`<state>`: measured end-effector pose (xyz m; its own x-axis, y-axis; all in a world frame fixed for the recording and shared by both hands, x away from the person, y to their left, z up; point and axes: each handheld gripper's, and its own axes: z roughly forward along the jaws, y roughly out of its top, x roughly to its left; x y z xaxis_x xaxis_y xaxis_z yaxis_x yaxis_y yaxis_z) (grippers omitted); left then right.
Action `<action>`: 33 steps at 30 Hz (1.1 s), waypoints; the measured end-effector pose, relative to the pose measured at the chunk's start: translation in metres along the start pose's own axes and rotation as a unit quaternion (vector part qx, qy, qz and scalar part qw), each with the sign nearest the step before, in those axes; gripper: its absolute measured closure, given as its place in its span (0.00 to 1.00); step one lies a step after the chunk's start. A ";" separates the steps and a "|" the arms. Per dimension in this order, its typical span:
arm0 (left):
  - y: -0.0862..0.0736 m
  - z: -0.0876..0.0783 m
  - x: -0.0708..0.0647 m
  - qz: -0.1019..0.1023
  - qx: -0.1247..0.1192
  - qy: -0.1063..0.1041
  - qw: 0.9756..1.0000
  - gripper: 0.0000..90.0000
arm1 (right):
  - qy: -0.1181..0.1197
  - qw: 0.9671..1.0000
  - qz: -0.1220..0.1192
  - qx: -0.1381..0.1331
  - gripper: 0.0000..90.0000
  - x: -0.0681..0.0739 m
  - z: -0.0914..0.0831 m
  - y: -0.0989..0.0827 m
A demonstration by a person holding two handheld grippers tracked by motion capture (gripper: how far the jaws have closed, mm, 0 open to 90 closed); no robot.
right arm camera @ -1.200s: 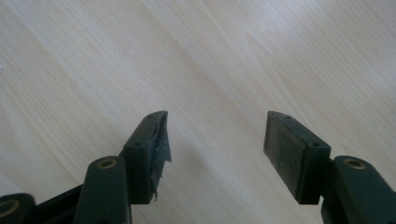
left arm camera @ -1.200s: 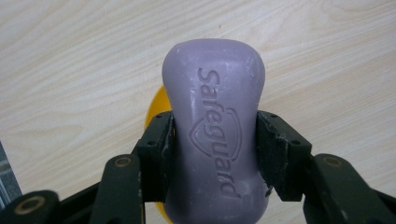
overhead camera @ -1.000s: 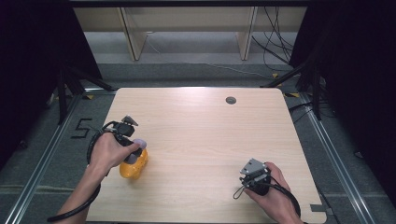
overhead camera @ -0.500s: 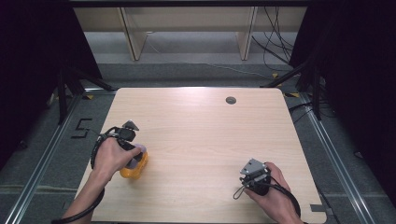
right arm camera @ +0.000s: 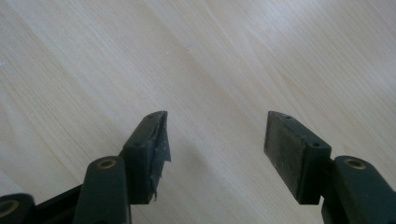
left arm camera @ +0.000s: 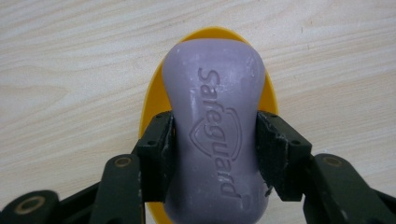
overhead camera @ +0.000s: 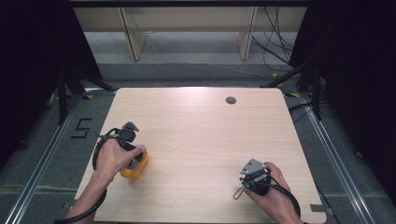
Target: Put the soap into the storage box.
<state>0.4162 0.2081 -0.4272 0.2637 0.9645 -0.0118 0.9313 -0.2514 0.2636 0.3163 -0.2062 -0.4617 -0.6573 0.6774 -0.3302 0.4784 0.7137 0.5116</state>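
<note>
- Claw state, left: the left claw (left arm camera: 215,149) has its two jaws closed against the waist of the purple soap bar (left arm camera: 217,135), one pad on each side, with no gap visible at either pad. The right claw (right arm camera: 215,154) stands wide open over bare wood and holds nothing.
- Counter (overhead camera: 210,135): a light wooden top. The work sits at its near-left corner; the right claw (overhead camera: 254,175) rests near the near-right edge, well apart from it.
- Yellow dish (left arm camera: 154,107): an oval soap dish lying flat on the counter, directly beneath the bar. In the high view it shows as yellow (overhead camera: 133,169) under the person's left hand (overhead camera: 114,156).
- Soap bar: it lies lengthwise over the dish with its embossed face up. Whether it rests in the dish or is raised just clear of it cannot be told.
- Step in hand (a judgement): the bar is being either seated in or lifted from the dish.
- Procedure: keep the pinch at the narrow waist, where the pads seat squarely.
- Move straight up or down, holding the bar level.
- Apply moderate pressure only (soap is likely slippery and may dent).
- Watch the dish: it may slide or lift with the bar.
</note>
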 end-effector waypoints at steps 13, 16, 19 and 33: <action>0.001 0.004 -0.002 -0.004 0.000 0.009 1.000 0.54 | 0.004 1.000 0.002 0.002 0.45 0.001 0.000 0.000; 0.002 0.004 -0.003 -0.002 0.002 0.012 1.000 0.54 | 0.004 1.000 0.002 0.002 0.45 0.000 0.000 0.000; 0.003 0.006 -0.004 -0.006 0.000 0.011 1.000 0.54 | 0.004 1.000 0.003 0.001 0.45 0.001 0.001 0.000; 0.003 0.009 -0.006 -0.006 0.002 0.016 1.000 0.54 | 0.006 1.000 0.001 0.005 0.45 0.001 0.001 0.000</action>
<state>0.4200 0.2011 -0.4353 0.2435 0.9698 0.0166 0.9355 -0.2393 0.2599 0.3167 -0.2053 -0.4629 -0.6641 0.6761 -0.3191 0.4852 0.7145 0.5040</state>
